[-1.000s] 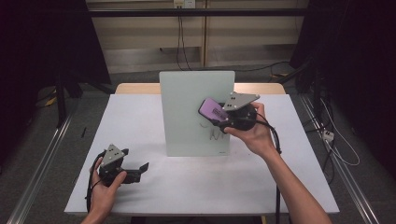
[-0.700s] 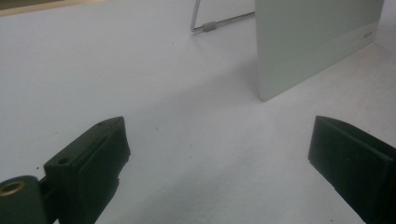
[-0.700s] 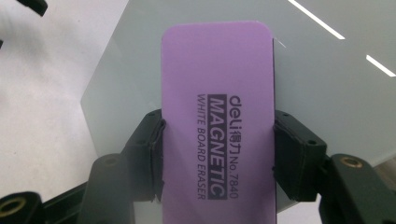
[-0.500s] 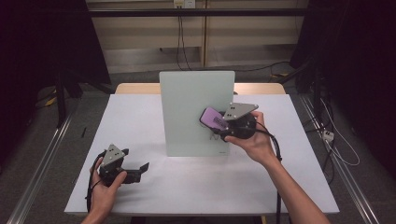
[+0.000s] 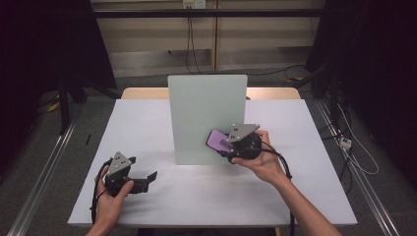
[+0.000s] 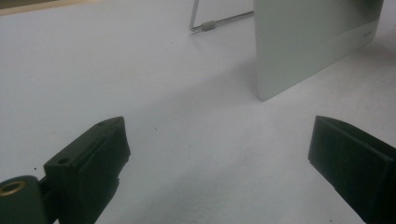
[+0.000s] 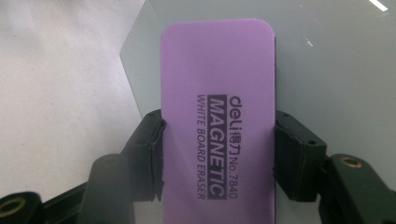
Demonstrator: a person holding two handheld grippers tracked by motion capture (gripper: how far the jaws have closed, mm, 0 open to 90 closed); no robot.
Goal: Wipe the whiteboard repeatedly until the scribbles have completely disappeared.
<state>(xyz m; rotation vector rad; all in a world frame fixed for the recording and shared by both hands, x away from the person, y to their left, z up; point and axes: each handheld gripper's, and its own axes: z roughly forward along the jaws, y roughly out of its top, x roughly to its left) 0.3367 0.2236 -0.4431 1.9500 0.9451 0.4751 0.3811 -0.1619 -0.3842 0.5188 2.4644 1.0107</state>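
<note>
The right gripper (image 7: 218, 154) clamps a flat purple eraser (image 7: 217, 116) with rounded corners against the lower right of the upright, smooth pale-green board (image 5: 206, 118) at mid-tabletop. The left gripper (image 6: 219, 154), jaws spread wide and holding nothing, rests near the white tabletop's (image 5: 314, 128) front left corner.

Looking forward and down from above the near edge onto the upright board (image 5: 207, 118) at mid-table. Riding low on the left gripper, well left of that board (image 6: 313, 42), facing its near corner. Riding the right gripper, pressed close against the board (image 7: 336, 65) face. Shared throughout: that board.
</note>
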